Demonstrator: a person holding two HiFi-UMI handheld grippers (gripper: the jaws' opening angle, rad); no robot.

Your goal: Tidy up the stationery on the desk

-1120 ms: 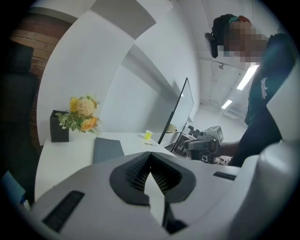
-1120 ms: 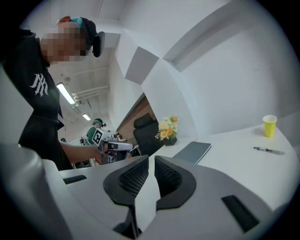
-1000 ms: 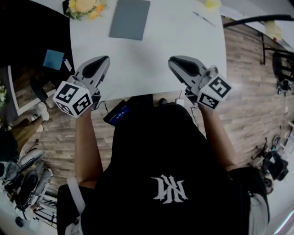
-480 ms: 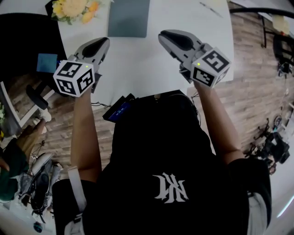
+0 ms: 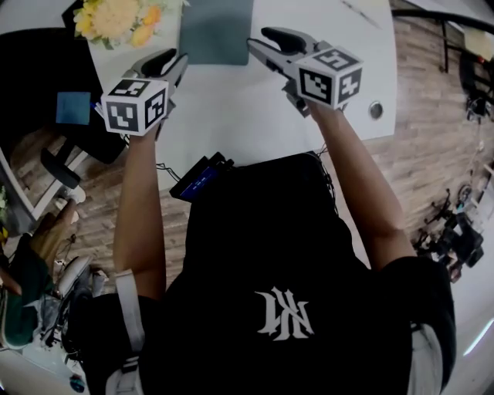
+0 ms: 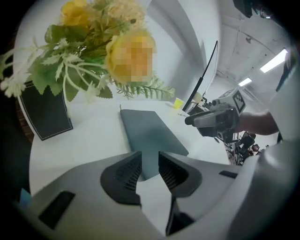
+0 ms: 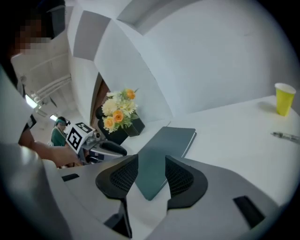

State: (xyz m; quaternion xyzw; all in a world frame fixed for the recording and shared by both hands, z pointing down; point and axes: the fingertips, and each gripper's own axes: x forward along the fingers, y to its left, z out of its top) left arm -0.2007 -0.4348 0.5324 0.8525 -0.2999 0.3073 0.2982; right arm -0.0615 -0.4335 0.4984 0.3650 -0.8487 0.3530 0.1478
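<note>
**Head view.** The flowers (image 5: 116,19) stand at the far left of the white tabletop (image 5: 231,116), cut off by the top edge. My left claw (image 5: 176,60) points at the near left corner of the grey notebook (image 5: 216,27). The notebook lies flat toward the far side of the tabletop, and its far end is out of frame. My right claw (image 5: 259,40) sits just beside the notebook's right edge. From here I cannot tell whether either claw touches the notebook or the tabletop.

**Left gripper view.** The left claw's jaws stand apart, having just been opening, and they clamp nothing. The notebook's near corner shows through the gap. This view adds the black pot (image 6: 44,110) under the flowers, left of the notebook and clear of it. The right claw appears at the right, above the tabletop.

**Right gripper view.** The right claw's jaws also stand apart, having just been opening, with nothing clamped. The notebook's near corner fills the gap. Only this view shows the right-hand items clearly:
- A pen (image 7: 286,136) lies at the right edge.
- A yellow cup (image 7: 284,98) stands upright beyond the pen.
- Both are well apart from the notebook.

In the head view the pen is only a thin line near the top edge, and the cup is out of frame. In the left gripper view the cup is a small yellow spot.
</note>
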